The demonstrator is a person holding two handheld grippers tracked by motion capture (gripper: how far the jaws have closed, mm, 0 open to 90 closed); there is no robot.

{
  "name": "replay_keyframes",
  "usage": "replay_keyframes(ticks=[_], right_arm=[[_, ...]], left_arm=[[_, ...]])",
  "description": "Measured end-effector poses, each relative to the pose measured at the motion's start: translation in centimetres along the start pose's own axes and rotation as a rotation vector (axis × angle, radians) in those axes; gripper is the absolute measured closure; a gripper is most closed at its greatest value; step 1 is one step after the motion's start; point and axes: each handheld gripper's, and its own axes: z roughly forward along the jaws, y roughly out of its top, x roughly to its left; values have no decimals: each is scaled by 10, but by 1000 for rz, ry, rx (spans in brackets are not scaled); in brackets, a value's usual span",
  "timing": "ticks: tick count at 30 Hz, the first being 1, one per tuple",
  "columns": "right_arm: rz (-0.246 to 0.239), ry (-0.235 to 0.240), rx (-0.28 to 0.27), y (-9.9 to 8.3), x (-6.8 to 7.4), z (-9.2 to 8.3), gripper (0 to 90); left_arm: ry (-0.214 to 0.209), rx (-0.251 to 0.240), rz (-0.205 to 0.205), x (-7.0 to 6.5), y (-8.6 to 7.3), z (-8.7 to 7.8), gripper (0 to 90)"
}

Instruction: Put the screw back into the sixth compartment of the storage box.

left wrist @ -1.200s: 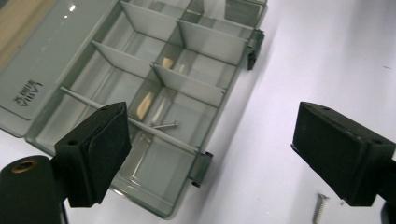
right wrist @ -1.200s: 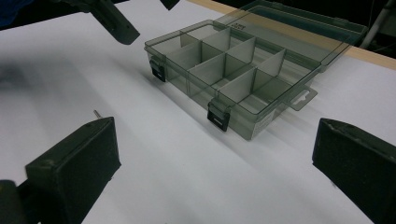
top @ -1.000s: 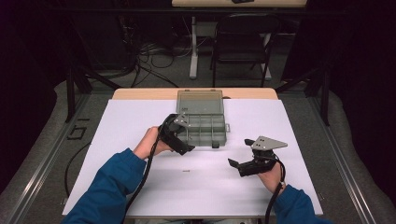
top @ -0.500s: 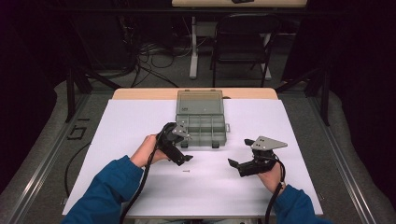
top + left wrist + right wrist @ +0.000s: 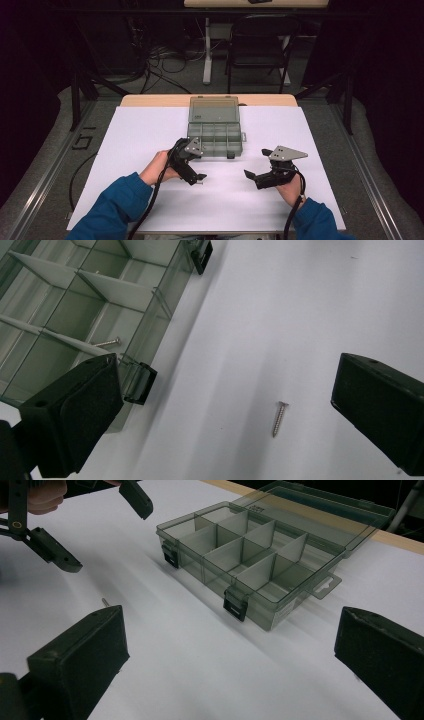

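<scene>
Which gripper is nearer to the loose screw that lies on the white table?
Left. The left gripper hangs just above the loose screw, its open jaws on either side of it. The right gripper is farther off, across the table.

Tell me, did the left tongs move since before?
Yes. The left tongs slid from the box's front edge toward the person, and now hover open over a loose screw.

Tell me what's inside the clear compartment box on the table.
In the left gripper view, one screw lies in a compartment of the box near the front wall. The other cells that show look empty, but the left hand-held gripper covers part of the near cells.
</scene>
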Motion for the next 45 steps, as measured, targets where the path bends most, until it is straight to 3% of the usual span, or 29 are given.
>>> replay_keyframes(ticks=[11, 18, 23, 37, 45], right_arm=[[0, 6, 19, 1, -1, -2, 0], [5, 1, 6, 0, 0, -1, 0], [7, 5, -2, 0, 0, 0, 0], [3, 0, 4, 0, 0, 0, 0], [5, 3, 2, 0, 0, 1, 0]], left_arm=[[-33, 50, 27, -10, -6, 11, 0], [-45, 56, 11, -11, -10, 15, 0], [-63, 89, 32, -12, -11, 20, 15], [-94, 135, 54, -15, -13, 26, 231], [-123, 142, 69, -16, -15, 28, 447]])
